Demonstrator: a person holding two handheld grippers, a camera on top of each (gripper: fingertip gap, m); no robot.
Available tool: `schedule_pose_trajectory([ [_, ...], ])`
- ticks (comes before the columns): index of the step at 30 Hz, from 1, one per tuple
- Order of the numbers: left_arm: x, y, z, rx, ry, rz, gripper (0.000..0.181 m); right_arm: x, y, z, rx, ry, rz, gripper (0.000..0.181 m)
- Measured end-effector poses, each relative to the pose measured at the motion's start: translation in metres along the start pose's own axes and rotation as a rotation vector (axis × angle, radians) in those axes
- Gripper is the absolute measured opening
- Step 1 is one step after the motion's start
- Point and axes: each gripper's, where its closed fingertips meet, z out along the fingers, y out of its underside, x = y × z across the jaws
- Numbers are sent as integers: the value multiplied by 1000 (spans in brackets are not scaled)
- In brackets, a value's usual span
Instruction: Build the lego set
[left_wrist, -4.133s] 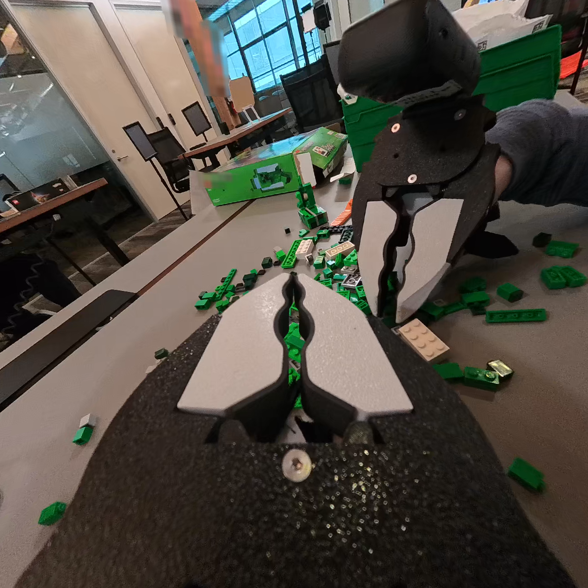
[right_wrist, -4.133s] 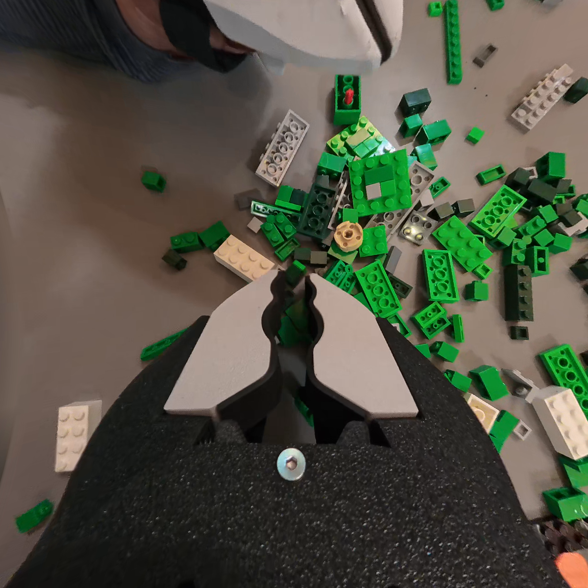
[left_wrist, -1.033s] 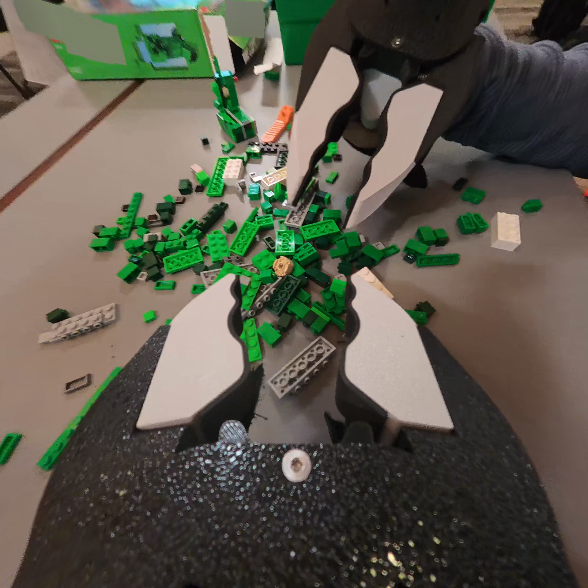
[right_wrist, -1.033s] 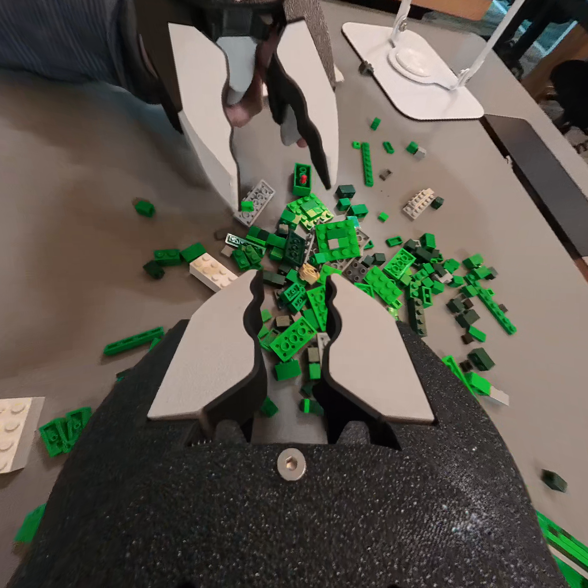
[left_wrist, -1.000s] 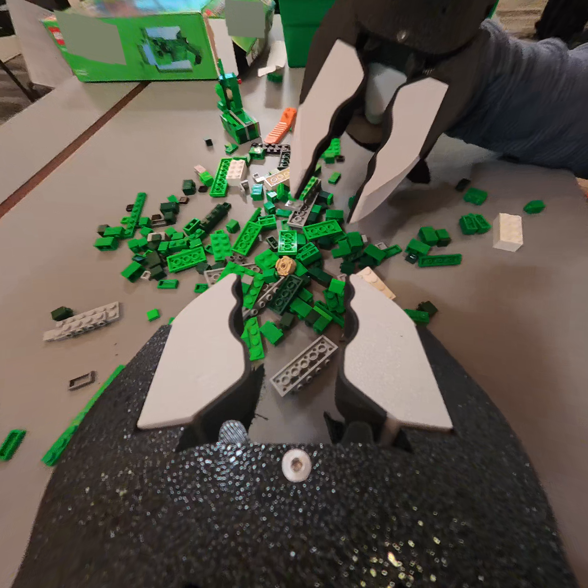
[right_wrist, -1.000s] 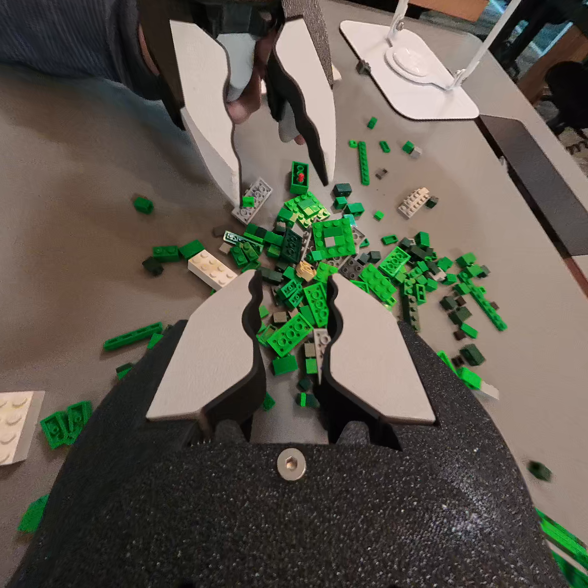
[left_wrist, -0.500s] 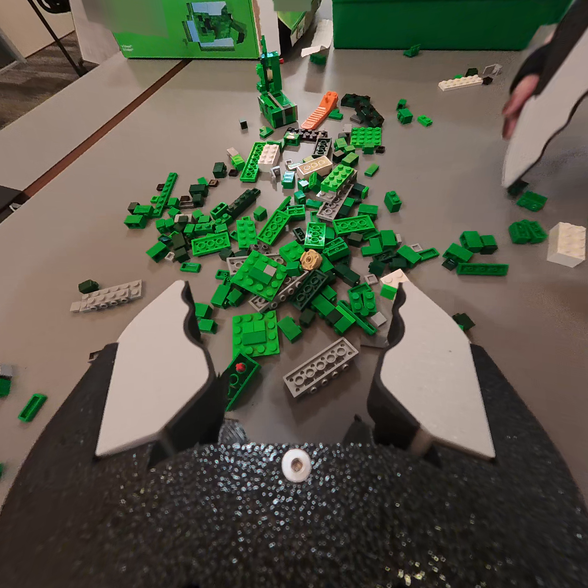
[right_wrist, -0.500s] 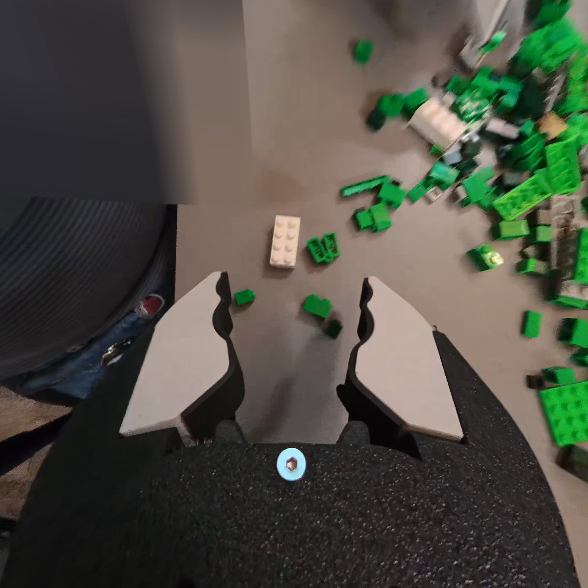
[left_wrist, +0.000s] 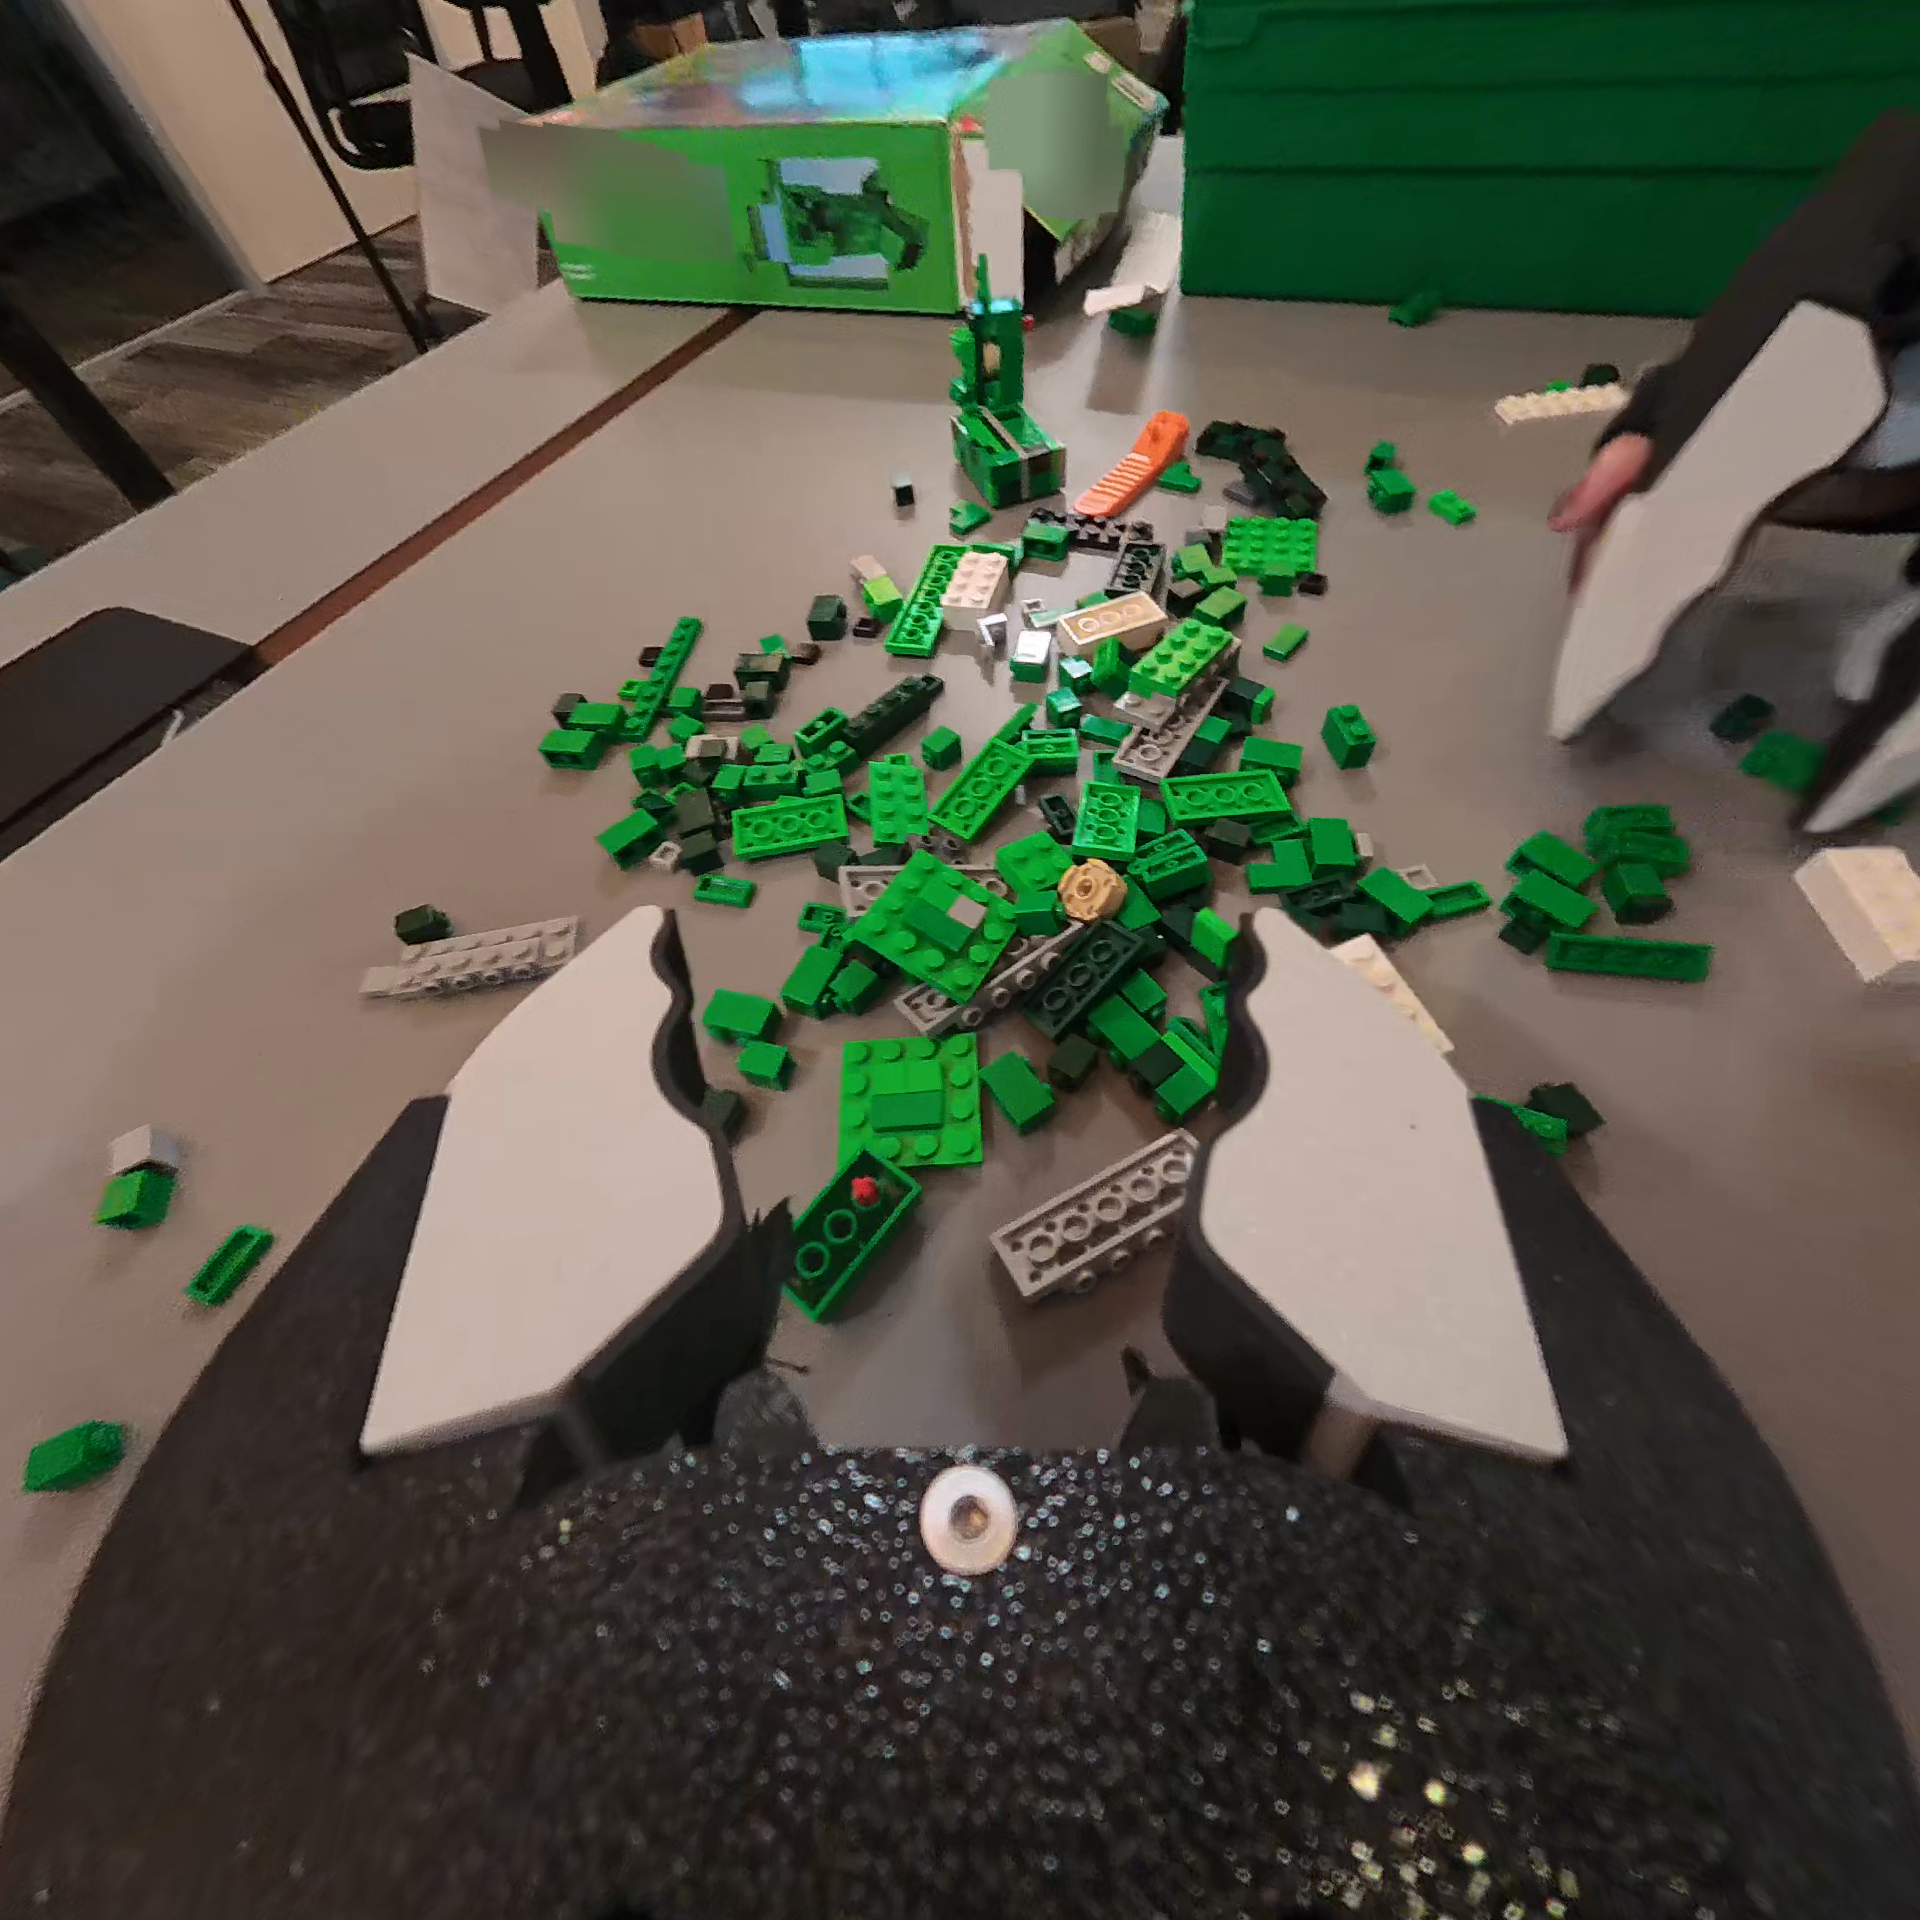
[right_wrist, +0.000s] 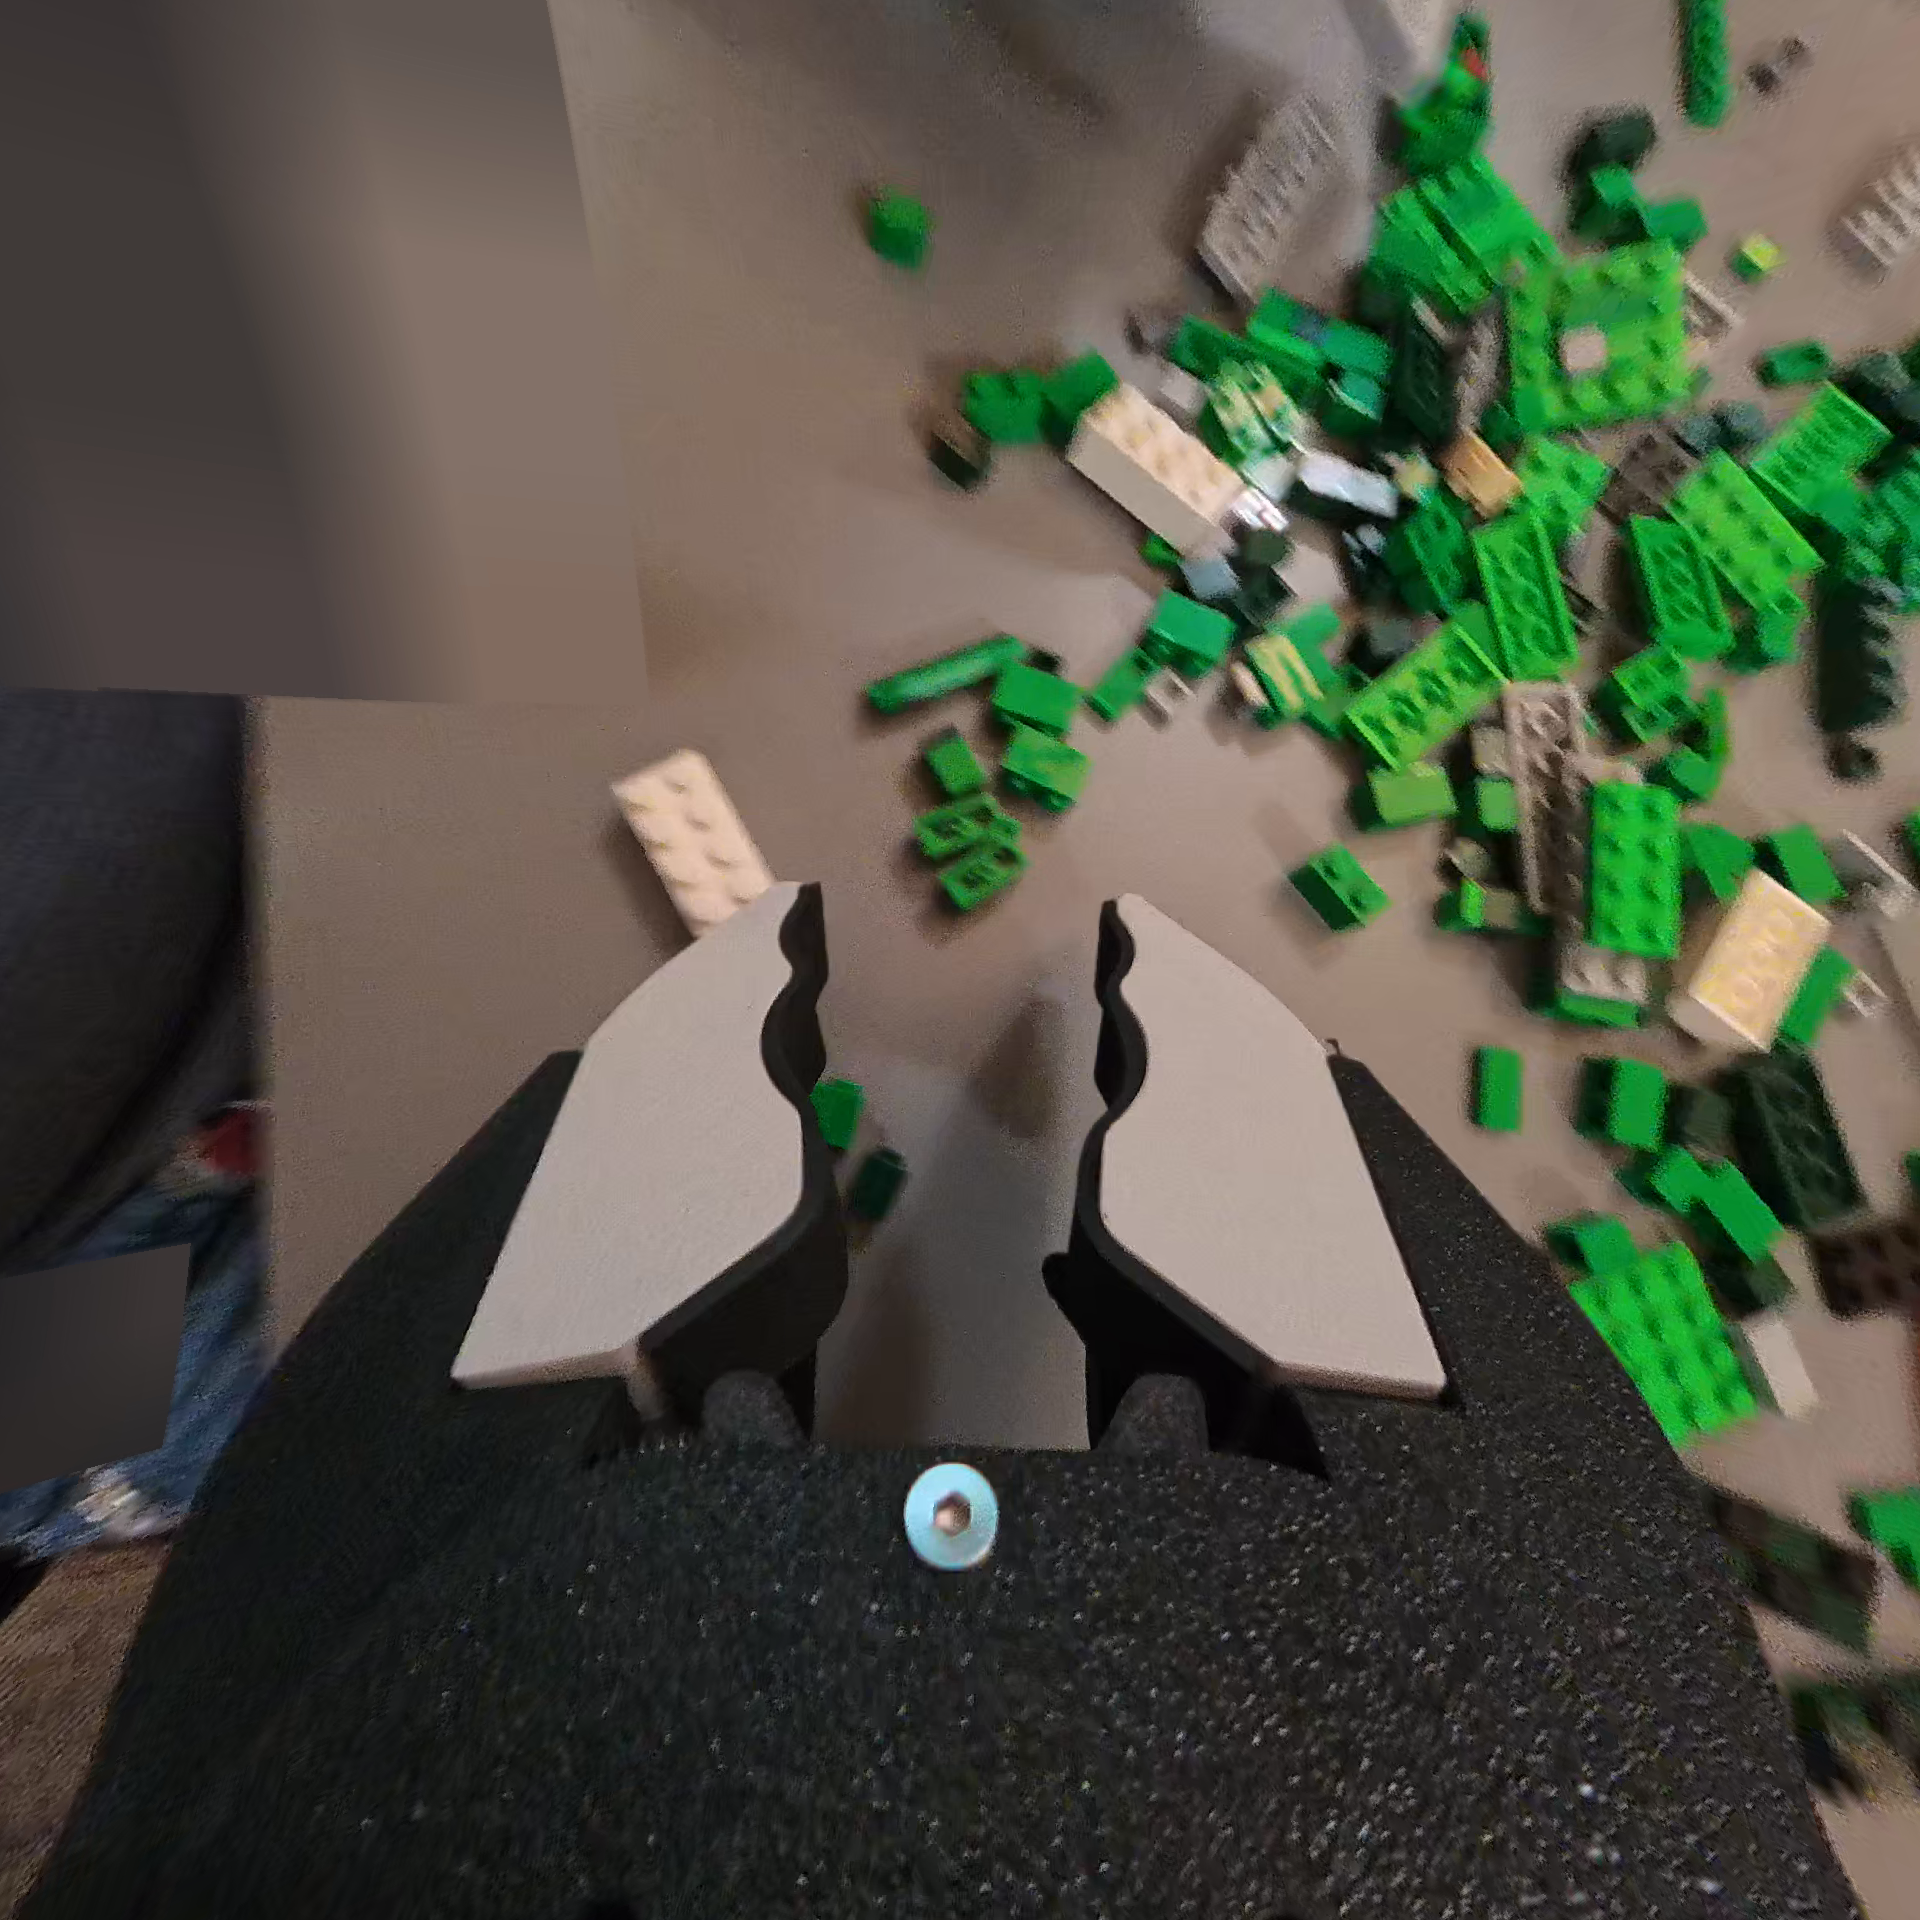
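- The left tongs (left_wrist: 956, 925) stood wide and empty; the right tongs (right_wrist: 961, 904) gaped too, holding nothing.
- Just ahead of both, loose lego pieces (left_wrist: 935, 914) littered the bench (left_wrist: 312, 790).
- It looked like picking time: choose one brick, close on it.

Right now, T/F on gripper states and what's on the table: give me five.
1. The left gripper is open. True.
2. The right gripper is shut on a white brick. False: it is open and holds nothing.
3. An orange brick separator lies beyond the pile. True.
4. The grey plate is clamped in the left gripper. False: it lies loose on the table.
5. The green set box stands at the table's far end. True.
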Motion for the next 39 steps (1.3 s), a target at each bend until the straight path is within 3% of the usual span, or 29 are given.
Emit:
schedule_pose_trajectory([
  [4, -9, -3, -6, 37, -1, -68, 95, -26, -9, -2, 22, -115, -54, 52],
  [7, -11, -3, -7, 54, 12, -104, 93, -31, -1, 11, -92, -64, -163, 44],
  [10, -9, 0, -5, 50, 25, -121, 93, -15, -2, 17, -127, 65, -201, 20],
  [14, -6, 0, -4, 47, 37, -111, 92, 0, -9, 6, -52, 56, -52, 22],
  [18, -4, -3, -5, 59, 35, -87, 90, 14, -2, -1, -95, 48, 140, 22],
  [26, 4, -4, -3, 51, 49, -49, 88, 23, 9, 14, -217, 93, 183, 19],
  [30, 11, -4, -1, 50, 73, -28, 84, 30, 7, 15, -217, 118, 171, 9],
  [36, 36, -12, 1, 85, 168, 28, 71, 56, -19, 5, -72, 279, 53, 8],
  [38, 52, -18, 0, 114, 221, 64, 59, 64, -41, 1, 39, 337, -19, 8],
  [39, 63, -21, -2, 135, 264, 92, 43, 65, -54, -1, 107, 357, -60, 8],
])
